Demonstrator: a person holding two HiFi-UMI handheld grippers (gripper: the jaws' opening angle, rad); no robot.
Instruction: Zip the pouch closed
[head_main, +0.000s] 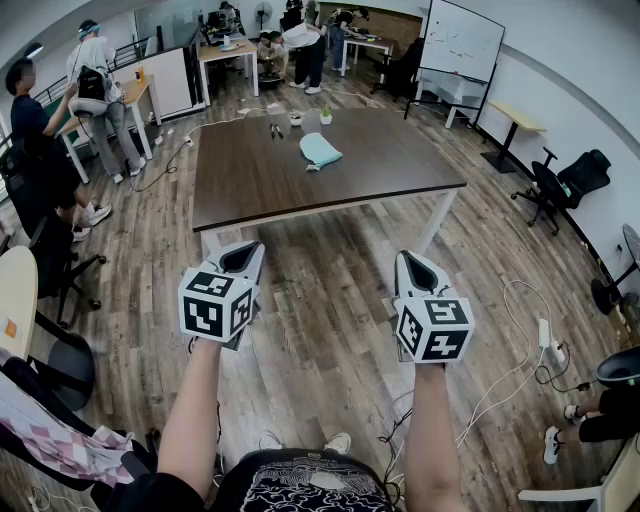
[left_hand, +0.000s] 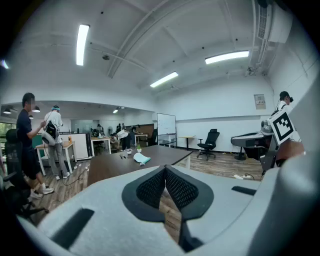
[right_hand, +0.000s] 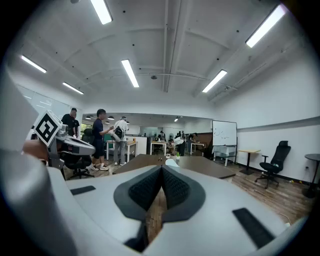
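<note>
Two pale grey shells: left gripper (head_main: 252, 250) and right gripper (head_main: 404, 258), black mesh pads (left_hand: 150, 189) inside, a black-and-white marker cube (head_main: 215, 303) behind each. Black shirt (head_main: 290, 487), white pattern.

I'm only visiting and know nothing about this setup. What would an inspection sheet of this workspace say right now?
Surface: dark wooden table on white legs.
Job's things: teal pouch lies on the table's far half, untouched; its zip is too small to read.
Clutter: pens, a small cup and a small potted plant near the far edge.
Grippers: left gripper and right gripper both shut and empty, held over the floor short of the table.
Cables: white cable with a power strip on the floor at the right.
Surroundings: whiteboard, office chair, people at desks beyond.
</note>
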